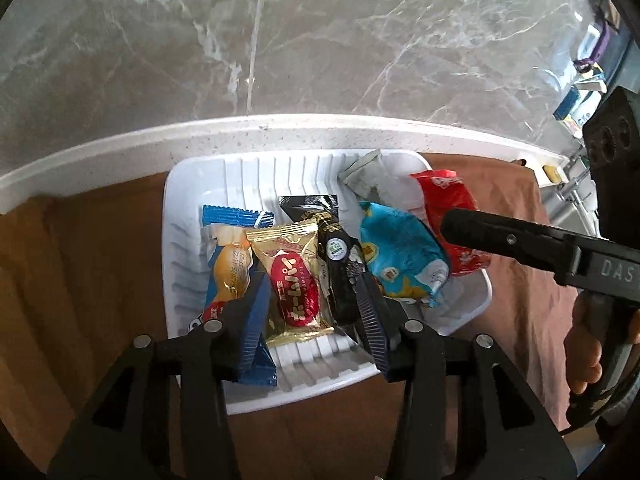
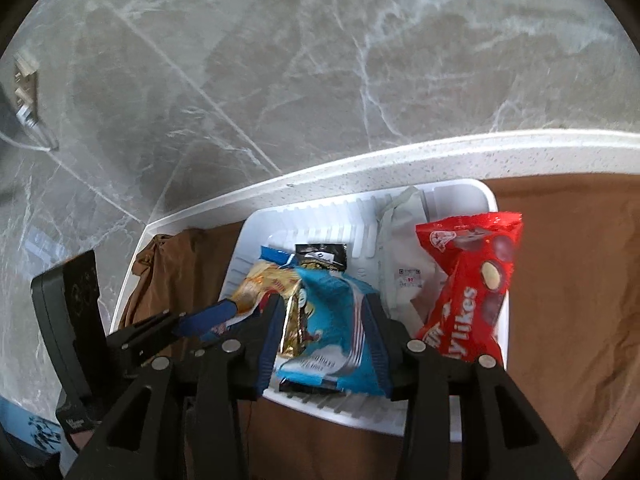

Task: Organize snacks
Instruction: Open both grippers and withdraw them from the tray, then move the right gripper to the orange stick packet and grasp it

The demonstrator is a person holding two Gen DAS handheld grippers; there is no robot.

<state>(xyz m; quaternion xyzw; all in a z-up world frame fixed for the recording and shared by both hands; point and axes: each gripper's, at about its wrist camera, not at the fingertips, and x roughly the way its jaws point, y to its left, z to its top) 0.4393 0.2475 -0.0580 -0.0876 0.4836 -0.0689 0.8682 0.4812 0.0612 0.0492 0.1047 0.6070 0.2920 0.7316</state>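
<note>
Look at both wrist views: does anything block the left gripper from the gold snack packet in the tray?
Nothing visible does. The left gripper is open, its fingers either side of the gold packet in the white tray. A black packet lies against the gold one's right edge, beside the right finger, not between.

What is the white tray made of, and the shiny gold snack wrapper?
The white tray looks like smooth molded plastic: ribbed floor, rounded rim, slight gloss. The gold wrapper seems to be thin foil-like plastic film: it glints, crinkles and has crimped ends.
</note>
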